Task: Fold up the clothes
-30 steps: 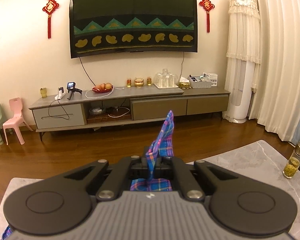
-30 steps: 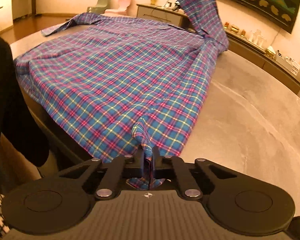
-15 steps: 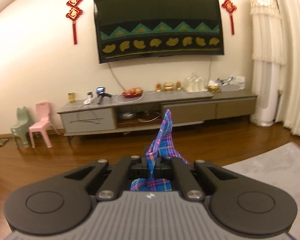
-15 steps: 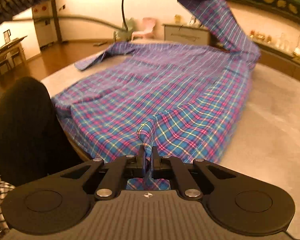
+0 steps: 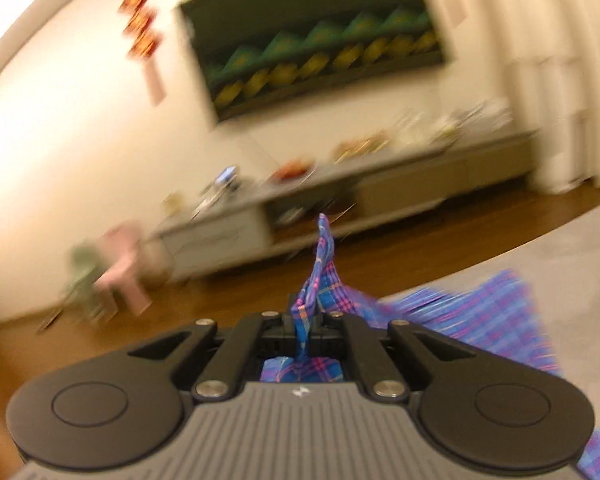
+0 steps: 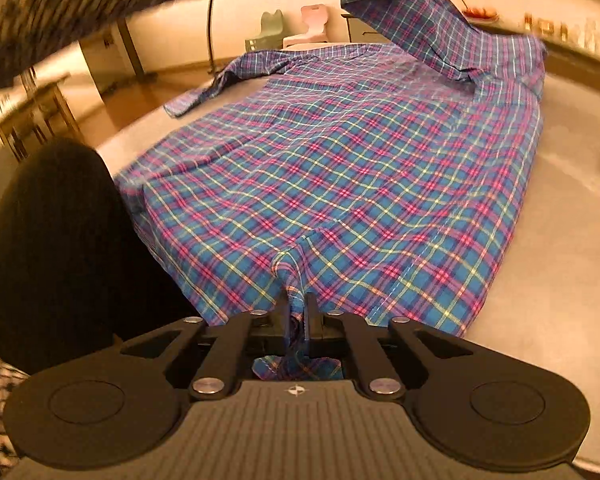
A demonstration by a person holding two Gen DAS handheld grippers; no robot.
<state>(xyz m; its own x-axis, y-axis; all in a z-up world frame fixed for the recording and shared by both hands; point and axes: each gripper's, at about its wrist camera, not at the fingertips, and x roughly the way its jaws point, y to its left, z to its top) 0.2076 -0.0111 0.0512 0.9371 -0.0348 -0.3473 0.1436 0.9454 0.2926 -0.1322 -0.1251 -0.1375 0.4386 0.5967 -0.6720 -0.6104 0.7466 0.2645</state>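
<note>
A blue, pink and yellow plaid shirt (image 6: 340, 168) lies spread on the grey stone table (image 6: 572, 208). My right gripper (image 6: 298, 316) is shut on the shirt's near hem at the table's front edge. My left gripper (image 5: 306, 326) is shut on another part of the shirt and holds it up in the air; a pinched peak of cloth (image 5: 322, 256) sticks up past its fingers. In the right wrist view that lifted part (image 6: 412, 12) hangs over the far end of the shirt. The left wrist view is blurred.
A sleeve (image 6: 224, 76) trails off the far left of the table. The person's dark-clad leg (image 6: 56, 240) is at the left table edge. Beyond are a TV cabinet (image 5: 340, 200), wall TV (image 5: 312, 48), small chairs (image 5: 112, 272) and wooden floor.
My left gripper has swung left and tilted with the cloth, so the shirt and table now show at its right. The lifted part has moved over the shirt. My right gripper keeps its hold.
</note>
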